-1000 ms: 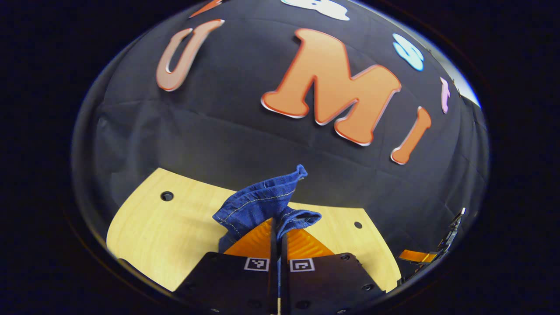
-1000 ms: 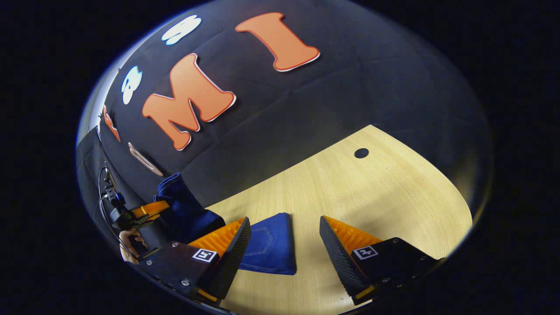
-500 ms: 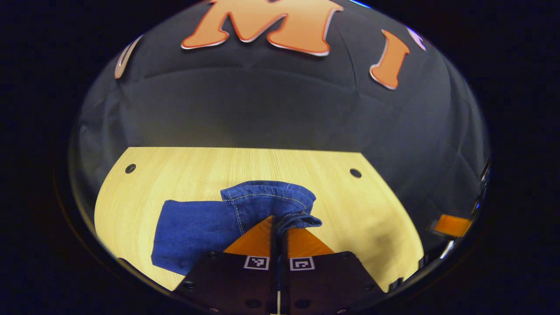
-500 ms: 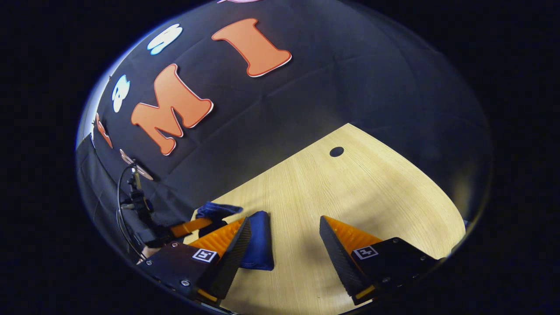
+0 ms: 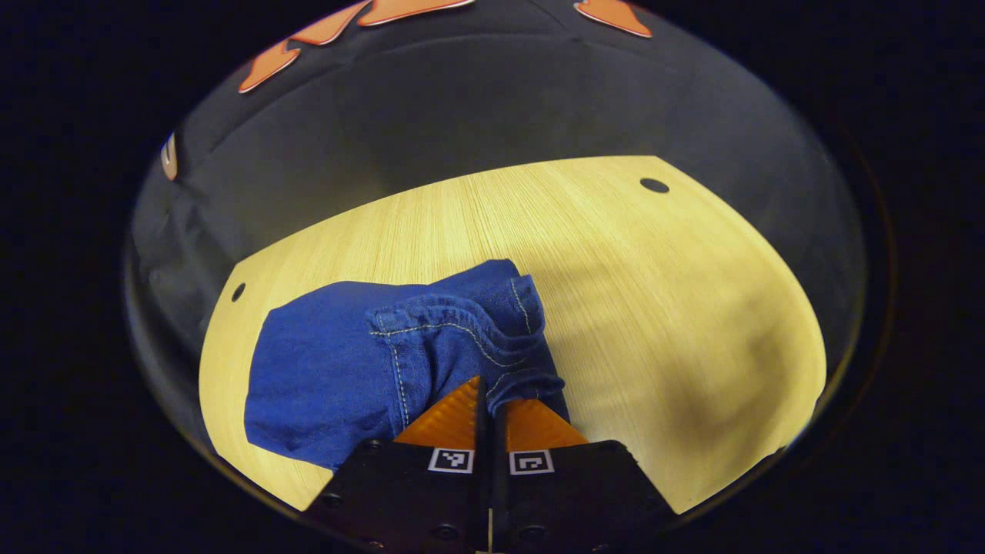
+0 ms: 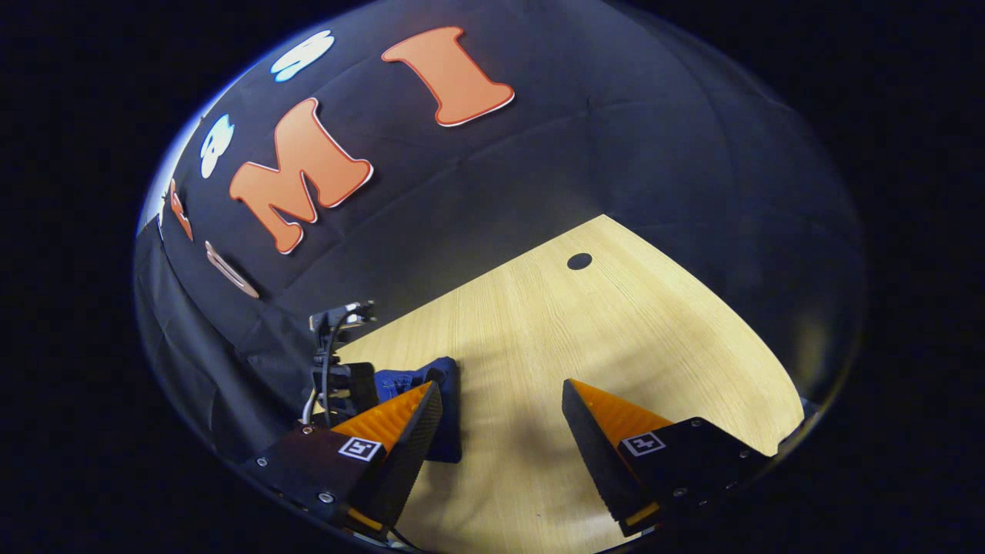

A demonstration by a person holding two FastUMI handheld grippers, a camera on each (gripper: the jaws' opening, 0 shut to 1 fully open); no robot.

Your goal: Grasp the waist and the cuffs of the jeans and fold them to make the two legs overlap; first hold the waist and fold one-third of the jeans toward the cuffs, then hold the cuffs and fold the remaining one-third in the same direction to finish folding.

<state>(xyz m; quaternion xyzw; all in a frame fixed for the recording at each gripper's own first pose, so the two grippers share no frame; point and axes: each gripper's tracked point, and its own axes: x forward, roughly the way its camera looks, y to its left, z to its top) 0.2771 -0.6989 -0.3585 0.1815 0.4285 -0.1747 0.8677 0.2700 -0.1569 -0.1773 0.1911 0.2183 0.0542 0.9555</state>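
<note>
a: so, where are the jeans (image 5: 338, 369) lying?
b: on the wooden table (image 5: 616, 308), toward its left side, folded into a thick blue pad; a stitched cuff (image 5: 492, 346) is bunched on top at the pad's right edge

a: and the left gripper (image 5: 489, 388)?
b: its two fingers are pressed together on that cuff, the denim pinched between them

a: what about the right gripper (image 6: 500, 427)?
b: its jaws stand wide apart above bare table, nothing between them. in the right gripper view the jeans lie just beyond its left finger (image 6: 400, 431), and the other gripper's dark body sits at their far left, near the black cloth wall (image 6: 616, 138)
</note>
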